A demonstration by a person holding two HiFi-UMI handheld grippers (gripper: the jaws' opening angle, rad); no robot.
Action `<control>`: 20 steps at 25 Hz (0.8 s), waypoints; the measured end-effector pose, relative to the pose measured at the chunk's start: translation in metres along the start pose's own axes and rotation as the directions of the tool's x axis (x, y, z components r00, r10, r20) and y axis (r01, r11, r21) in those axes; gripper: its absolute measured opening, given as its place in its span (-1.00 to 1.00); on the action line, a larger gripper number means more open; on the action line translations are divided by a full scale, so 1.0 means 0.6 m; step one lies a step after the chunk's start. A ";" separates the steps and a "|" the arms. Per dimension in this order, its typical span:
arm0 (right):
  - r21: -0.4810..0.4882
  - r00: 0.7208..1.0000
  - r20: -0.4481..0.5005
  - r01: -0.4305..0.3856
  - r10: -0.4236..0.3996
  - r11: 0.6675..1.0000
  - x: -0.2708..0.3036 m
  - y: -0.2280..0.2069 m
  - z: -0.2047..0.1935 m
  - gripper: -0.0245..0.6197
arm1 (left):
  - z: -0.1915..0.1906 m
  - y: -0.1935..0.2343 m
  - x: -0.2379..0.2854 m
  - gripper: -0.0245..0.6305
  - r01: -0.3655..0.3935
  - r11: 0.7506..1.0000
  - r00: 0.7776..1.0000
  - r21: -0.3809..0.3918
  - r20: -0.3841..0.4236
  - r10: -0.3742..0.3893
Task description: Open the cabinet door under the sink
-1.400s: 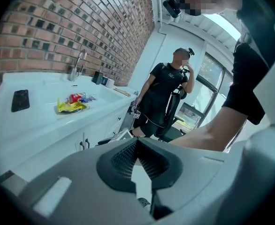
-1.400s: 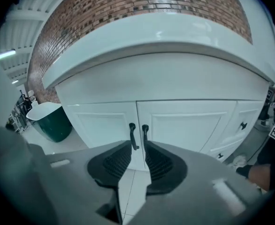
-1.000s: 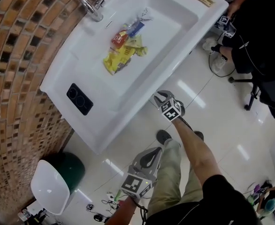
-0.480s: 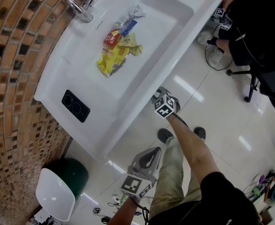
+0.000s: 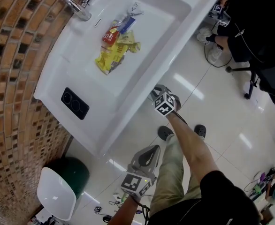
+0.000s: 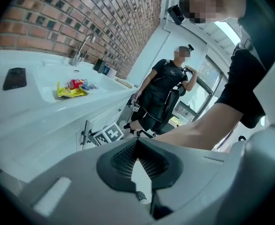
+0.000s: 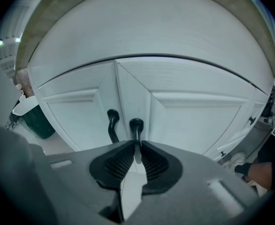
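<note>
Two grippers showed in the head view, and the right gripper (image 5: pixel 158 93) was much the nearer to the work. It reached in just below the front rim of the sink (image 5: pixel 57 78), while the left gripper (image 5: pixel 151 150) hung lower and further out from the sink, over the floor. The sink hid the cabinet itself in that view. One faucet (image 5: pixel 72 4) stood at the sink's back edge, a heap of wrappers (image 5: pixel 111 48) lay in its basin, and one dark flat device (image 5: pixel 74 103) lay on its deck.

One thing was plain in the left gripper view: that gripper's jaws met at the tips with nothing between them, well apart from the cabinet front below the sink.

Two white doors filled the right gripper view beneath the sink, a left-hand door (image 7: pixel 76 121) and a right-hand door (image 7: pixel 198 121) meeting at a middle seam. Two black handles flanked that seam, the left-hand handle (image 7: pixel 112 124) and the right-hand handle (image 7: pixel 136 128), each with its long axis upright. The right gripper's jaws had just been closing, and the lower part of the right-hand handle stood straight ahead between them, a pad pressed to either side. As that handle sat at the seam edge of its door, the hinges were probably at the outer edge. A pull away from the sink should therefore swing the door open.
</note>
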State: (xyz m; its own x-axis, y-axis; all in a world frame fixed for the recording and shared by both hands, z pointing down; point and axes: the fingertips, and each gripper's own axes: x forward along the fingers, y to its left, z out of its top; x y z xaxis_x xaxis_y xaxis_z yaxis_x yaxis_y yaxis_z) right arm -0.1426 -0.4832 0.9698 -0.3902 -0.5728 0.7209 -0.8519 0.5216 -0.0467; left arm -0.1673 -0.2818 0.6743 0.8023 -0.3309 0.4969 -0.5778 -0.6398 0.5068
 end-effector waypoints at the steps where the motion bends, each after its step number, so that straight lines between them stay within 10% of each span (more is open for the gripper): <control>1: 0.000 1.000 0.001 -0.001 0.001 1.000 -0.004 0.000 -0.003 -0.81 | -0.002 -0.005 0.001 -0.88 0.001 1.000 1.000 0.000 -0.001 -0.001; 20: -0.083 0.997 -0.007 -0.072 0.072 0.994 -0.091 -0.017 -0.091 -0.81 | -0.017 -0.124 0.065 -0.88 0.019 1.000 1.000 -0.009 0.004 -0.019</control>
State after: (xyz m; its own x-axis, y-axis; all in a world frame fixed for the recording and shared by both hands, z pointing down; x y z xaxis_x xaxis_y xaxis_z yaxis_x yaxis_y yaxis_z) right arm -0.0936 -0.4228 0.9684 -0.4481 -0.5294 0.7204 -0.7894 0.6125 -0.0409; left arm -0.0945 -0.2401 0.6632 0.8135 -0.3214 0.4846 -0.5639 -0.6398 0.5222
